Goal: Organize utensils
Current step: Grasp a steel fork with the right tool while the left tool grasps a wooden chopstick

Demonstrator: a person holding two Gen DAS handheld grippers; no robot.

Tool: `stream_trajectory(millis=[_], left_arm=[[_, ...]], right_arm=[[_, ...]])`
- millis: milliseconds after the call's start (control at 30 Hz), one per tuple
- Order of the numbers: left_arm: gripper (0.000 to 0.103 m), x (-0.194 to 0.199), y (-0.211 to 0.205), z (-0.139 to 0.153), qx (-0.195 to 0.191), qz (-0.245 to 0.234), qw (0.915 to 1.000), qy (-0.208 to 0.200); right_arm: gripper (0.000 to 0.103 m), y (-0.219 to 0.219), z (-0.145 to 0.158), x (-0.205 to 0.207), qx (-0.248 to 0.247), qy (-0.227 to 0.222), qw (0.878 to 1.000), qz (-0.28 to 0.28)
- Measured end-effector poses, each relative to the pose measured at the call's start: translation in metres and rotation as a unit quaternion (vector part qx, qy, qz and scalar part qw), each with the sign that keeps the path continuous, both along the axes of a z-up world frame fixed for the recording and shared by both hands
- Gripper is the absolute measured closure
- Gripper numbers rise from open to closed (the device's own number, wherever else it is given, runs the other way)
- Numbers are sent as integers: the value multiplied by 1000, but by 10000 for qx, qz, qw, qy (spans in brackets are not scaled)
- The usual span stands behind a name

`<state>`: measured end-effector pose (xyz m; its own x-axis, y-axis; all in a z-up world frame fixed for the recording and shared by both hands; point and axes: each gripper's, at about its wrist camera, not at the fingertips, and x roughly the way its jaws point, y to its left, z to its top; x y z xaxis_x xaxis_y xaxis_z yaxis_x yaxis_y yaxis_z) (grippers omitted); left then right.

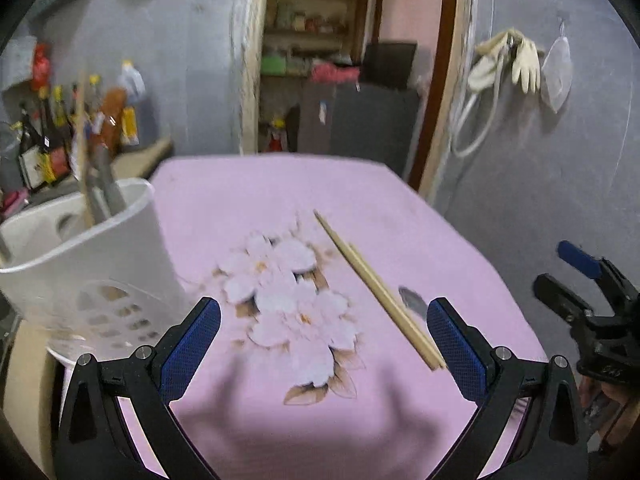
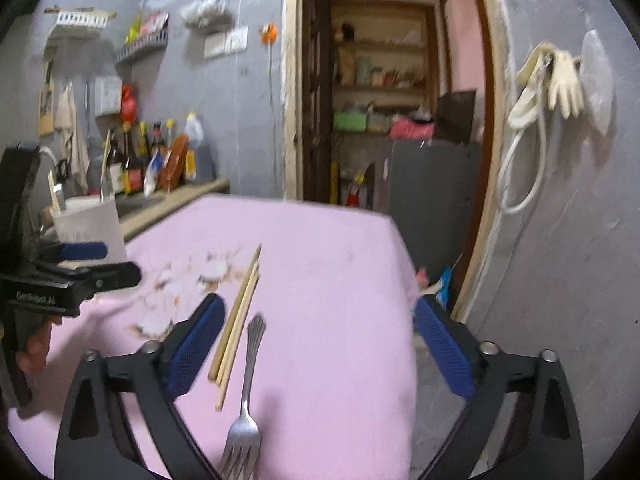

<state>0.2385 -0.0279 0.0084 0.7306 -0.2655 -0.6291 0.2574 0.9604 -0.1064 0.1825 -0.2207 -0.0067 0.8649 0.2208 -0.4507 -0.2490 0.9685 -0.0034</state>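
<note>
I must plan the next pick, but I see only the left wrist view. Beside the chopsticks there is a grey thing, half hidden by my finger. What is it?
Observer: A metal fork, lying flat on the pink cloth.
Operator: Which way do its tines point?
Observer: Toward the right gripper; the handle points away, roughly alongside the chopsticks.
Operator: Is that gripper holding something?
Observer: No, it is open and empty, with the fork between its fingers.

Both views are dimly and evenly lit. Motion blur softens nearly everything. Straight lines are bent by fisheye distortion toward dark vignetted corners. A soft shadow is cast on the desk [image 1: 400, 208].
</note>
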Motion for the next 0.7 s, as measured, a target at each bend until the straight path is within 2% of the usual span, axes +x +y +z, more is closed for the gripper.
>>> stream_trajectory(millis=[100,300,367,500,567,700], left_arm=[[7,10,-2,-6,-109,-132,9994,315],[32,28,-11,-17,-173,-440,9952,855],[41,33,-15,-22,-151,-545,9933,1005],[55,46,-25,-34,-183,-735,9878,1359],[66,54,-27,-40,-243,-795,9840,1573],[73,68,-28,-51,-471,-919,9755,1943]], right_arm=[[24,3,-12,7,-65,422,9989,202],[44,13,-36,18,-200,1180,9913,543],[50,17,-40,17,-281,1290,9892,644],[56,26,-46,17,-456,1431,9855,791],[61,29,-49,17,-577,1496,9837,808],[63,35,-54,21,-742,1651,9795,881]])
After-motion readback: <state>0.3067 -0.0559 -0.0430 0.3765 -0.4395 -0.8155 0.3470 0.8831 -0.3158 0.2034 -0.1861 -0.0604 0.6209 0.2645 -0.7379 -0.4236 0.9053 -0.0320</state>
